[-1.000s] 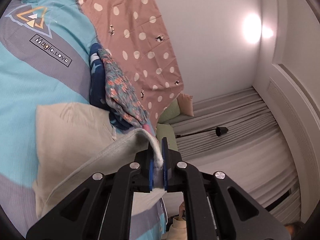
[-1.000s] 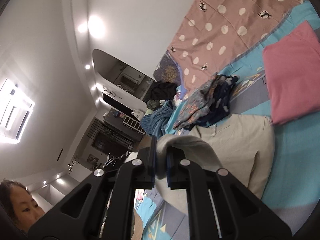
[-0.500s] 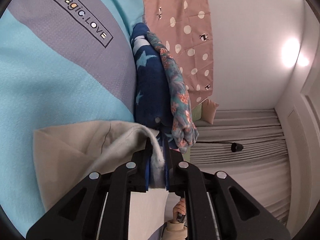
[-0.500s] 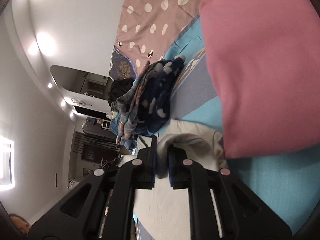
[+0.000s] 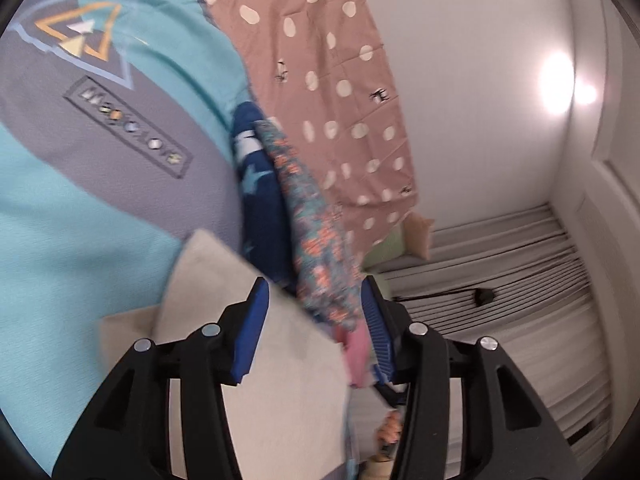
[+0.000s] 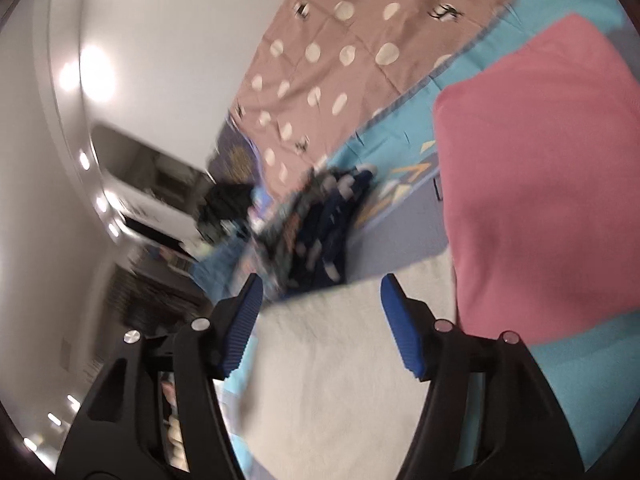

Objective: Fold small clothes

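The turquoise and grey bedspread (image 5: pixel 80 208) carries everything I see, with a brown dotted sheet (image 5: pixel 332 92) at its far side. On it, in my right view, a folded pink garment (image 6: pixel 540 184) lies just beside the beige garment (image 6: pixel 340 360). A heap of dark blue and floral clothes (image 5: pixel 280 208) sits beyond the beige piece. My left gripper (image 5: pixel 312 324) and right gripper (image 6: pixel 320 320) are both opening, their blue pads off the beige cloth lying beneath them.
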Available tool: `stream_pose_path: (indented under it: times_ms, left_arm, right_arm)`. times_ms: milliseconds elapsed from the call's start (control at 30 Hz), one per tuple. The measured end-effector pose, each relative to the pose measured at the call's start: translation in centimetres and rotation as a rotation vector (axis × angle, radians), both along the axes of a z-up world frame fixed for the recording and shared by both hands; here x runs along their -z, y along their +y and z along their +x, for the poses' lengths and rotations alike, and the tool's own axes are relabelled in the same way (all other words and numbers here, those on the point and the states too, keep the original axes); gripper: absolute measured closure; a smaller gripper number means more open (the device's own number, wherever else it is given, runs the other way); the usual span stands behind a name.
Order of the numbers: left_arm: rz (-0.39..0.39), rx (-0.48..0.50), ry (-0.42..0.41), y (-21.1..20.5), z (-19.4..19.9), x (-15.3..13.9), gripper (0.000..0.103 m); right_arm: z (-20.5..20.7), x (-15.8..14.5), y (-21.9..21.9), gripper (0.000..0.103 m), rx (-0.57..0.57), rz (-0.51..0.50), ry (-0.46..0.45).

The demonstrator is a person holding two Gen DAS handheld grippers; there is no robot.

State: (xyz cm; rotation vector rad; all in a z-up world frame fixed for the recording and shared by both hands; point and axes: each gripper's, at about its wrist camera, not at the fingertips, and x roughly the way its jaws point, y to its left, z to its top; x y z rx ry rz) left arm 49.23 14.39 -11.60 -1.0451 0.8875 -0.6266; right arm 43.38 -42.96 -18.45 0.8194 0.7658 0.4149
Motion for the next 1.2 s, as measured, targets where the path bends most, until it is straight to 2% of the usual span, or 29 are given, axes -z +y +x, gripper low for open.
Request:
stream_pose_path:
  times_ms: [67,133,167,233,333,400,433,533,600,667,767,833,900,1033,1100,1200]
  left_arm:
    - [0.088,-0.006,0.035,0.8,-2.1,0.7,0.053]
    - [0.135,-0.006,0.075,1.8,-4.5,1.9,0.050]
    - [0.147,-0.005,0.093,2.4,-5.8,2.6,0.049]
    - [0.167,0.000,0.150,3.5,-8.6,4.1,0.047]
    - [0.151,0.027,0.217,4.3,-12.2,6.0,0.046]
    - [0.173,0.036,0.225,4.3,-14.1,6.4,0.045]
    - [0.208,0.043,0.223,4.1,-15.0,6.5,0.045]
    - [0.277,0.054,0.205,3.4,-16.8,6.5,0.036]
    - [0.271,0.067,0.211,3.1,-17.2,7.0,0.035]
    - [0.184,0.067,0.234,3.3,-17.3,8.3,0.035]
    - [-0.003,0.107,0.322,3.1,-17.8,10.7,0.035]
    - [-0.068,0.115,0.324,3.0,-18.9,11.2,0.034]
    - [-0.103,0.114,0.332,3.0,-19.8,11.5,0.034]
    - [-0.228,0.058,0.352,2.9,-19.5,12.8,0.034]
    - [-0.236,0.062,0.336,2.3,-18.8,12.9,0.034]
    - [-0.194,0.042,0.295,1.3,-17.7,12.1,0.034]
  right_arm:
    - [-1.1,-0.5,2.6,0.039,-0.044,-0.153,0.001]
    - [-2.7,-0.6,5.7,0.037,-0.093,-0.306,-0.001]
    - [-3.9,-0.4,7.1,0.034,-0.116,-0.372,-0.001]
    - [-5.8,0.2,8.9,0.031,-0.141,-0.433,-0.002]
    - [-9.0,0.9,11.8,0.028,-0.173,-0.533,-0.007]
    - [-10.9,1.2,15.1,0.024,-0.211,-0.670,-0.030]
    - [-12.1,1.3,17.9,0.023,-0.252,-0.772,-0.069]
    - [-15.1,1.8,25.4,0.021,-0.410,-0.944,-0.193]
    - [-17.5,2.5,31.7,0.021,-0.528,-1.071,-0.301]
    - [-19.4,3.2,36.6,0.021,-0.608,-1.164,-0.408]
    - [-21.3,3.9,41.5,0.021,-0.714,-1.197,-0.501]
    - [-21.9,3.9,42.4,0.021,-0.729,-1.197,-0.528]
    - [-21.6,3.5,42.0,0.020,-0.722,-1.158,-0.511]
    - [-19.6,2.8,39.3,0.019,-0.662,-1.067,-0.439]
    - [-18.9,2.2,38.1,0.018,-0.619,-1.029,-0.401]
    - [-18.9,1.7,36.9,0.018,-0.584,-0.974,-0.364]
